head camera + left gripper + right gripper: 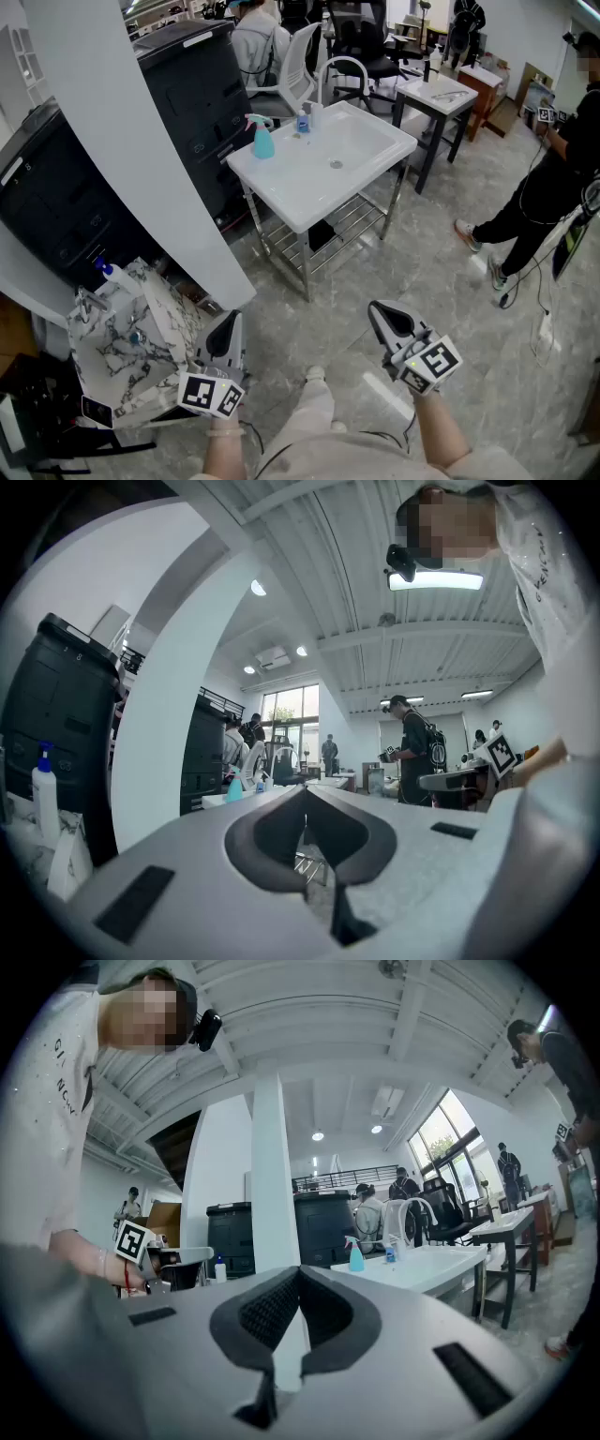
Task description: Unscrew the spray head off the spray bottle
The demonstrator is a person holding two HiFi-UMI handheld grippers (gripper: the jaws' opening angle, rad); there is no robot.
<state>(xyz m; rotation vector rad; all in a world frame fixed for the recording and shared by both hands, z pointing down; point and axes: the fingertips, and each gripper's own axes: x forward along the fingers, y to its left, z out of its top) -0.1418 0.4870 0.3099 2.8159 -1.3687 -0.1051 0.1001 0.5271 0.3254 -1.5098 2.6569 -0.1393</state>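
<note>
Landmark: a white rectangular ceramic sink (281, 192) on a chrome wire-shelf frame, standing on grey marbled floor tiles (422, 253).

- Turquoise plastic spray bottle (263, 141): upright on the sink's back left corner, touching nothing else. Its pale trigger spray head (254, 120) sits on top and looks still screwed on, though it is too small here to be sure.
- Small blue bottle (304, 122): on the sink's back rim, just beside the arched chrome faucet (343, 66).
- Left tool (228, 328): held low over the floor on the near side of the sink, well apart from it and pointing level. Jaws fully together, dark pads meeting at the tip, nothing gripped.
- Right tool (382, 317): also on the near side of the sink, well apart from it and level. Jaws pressed together, nothing gripped.
- Left of the sink: a broad white pillar (131, 141), with a tall black cabinet (192, 84) between pillar and sink.
- Past the pillar from the sink, near the left tool: a white marble-patterned bag (141, 347), with a white blue-capped bottle (106, 275) at its far edge.
- Beyond the sink: a white-topped, dark-legged table (441, 94).
- Right of the sink, well apart: a person in black clothing (553, 187), standing.
</note>
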